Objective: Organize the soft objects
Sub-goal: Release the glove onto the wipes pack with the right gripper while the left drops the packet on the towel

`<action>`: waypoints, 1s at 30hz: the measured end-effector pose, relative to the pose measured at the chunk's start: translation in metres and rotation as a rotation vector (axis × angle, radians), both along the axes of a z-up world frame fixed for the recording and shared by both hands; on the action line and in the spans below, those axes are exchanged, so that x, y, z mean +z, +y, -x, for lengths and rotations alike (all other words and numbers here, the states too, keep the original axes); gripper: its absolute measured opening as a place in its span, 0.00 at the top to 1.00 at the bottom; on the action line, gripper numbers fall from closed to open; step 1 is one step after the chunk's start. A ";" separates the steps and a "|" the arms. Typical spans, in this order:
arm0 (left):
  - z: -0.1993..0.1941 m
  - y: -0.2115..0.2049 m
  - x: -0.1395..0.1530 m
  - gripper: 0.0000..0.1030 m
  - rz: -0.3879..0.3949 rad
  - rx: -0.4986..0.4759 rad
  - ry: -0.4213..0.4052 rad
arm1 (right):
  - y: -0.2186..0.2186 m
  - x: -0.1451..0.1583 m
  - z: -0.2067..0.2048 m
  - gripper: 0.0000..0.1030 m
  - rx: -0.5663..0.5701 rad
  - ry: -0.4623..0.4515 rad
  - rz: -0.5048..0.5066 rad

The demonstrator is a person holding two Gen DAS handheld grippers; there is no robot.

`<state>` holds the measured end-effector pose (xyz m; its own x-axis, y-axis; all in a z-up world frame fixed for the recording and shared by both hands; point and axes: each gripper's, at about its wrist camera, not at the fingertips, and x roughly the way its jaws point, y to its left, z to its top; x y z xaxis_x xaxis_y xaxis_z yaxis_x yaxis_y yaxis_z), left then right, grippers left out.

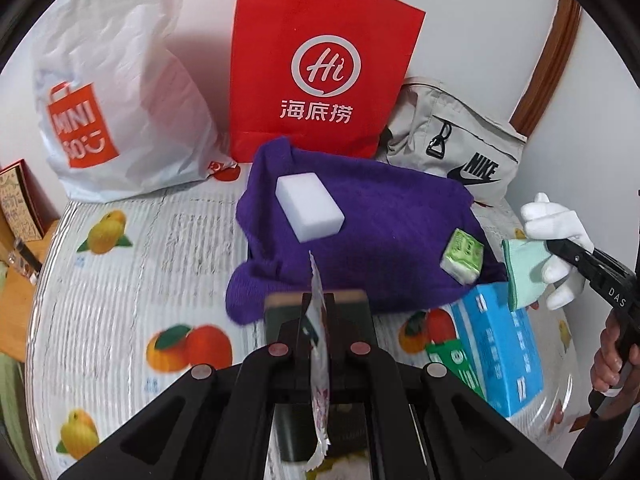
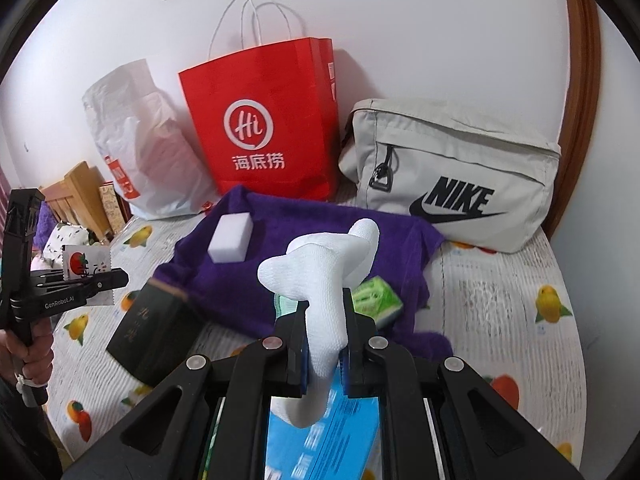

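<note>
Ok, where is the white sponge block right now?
The white sponge block lies on the purple towel, toward its back left part in both wrist views, just in front of the red paper bag.

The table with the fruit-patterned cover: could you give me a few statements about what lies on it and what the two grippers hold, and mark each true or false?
1. The right gripper is clamped on a white sock. True.
2. The left gripper is empty. False: it pinches a thin white sachet with a red fruit print.
3. A white sponge block lies on the purple towel. True.
4. The red paper bag lies flat on the table. False: it stands upright against the wall, between the white plastic bag and the grey Nike bag.
5. The small green tissue pack rests on the purple towel. True.
</note>
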<state>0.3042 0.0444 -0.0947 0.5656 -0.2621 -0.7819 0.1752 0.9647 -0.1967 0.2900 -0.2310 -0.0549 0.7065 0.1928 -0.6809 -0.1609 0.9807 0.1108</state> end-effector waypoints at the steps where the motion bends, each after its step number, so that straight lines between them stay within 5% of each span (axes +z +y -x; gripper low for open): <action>1: -0.005 -0.001 -0.001 0.97 0.001 -0.001 0.004 | 0.000 -0.001 -0.008 0.89 -0.002 0.000 0.011; 16: -0.066 -0.015 -0.016 0.97 0.036 -0.027 0.069 | 0.001 -0.031 -0.101 0.89 -0.008 0.068 0.032; 30: -0.109 -0.054 -0.052 0.97 0.041 -0.126 0.198 | -0.002 -0.059 -0.128 0.89 -0.013 0.147 0.061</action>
<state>0.4133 -0.0093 -0.1463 0.3635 -0.3546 -0.8615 0.2477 0.9282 -0.2776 0.4176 -0.2333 -0.1136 0.6003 0.1397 -0.7875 -0.1346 0.9882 0.0727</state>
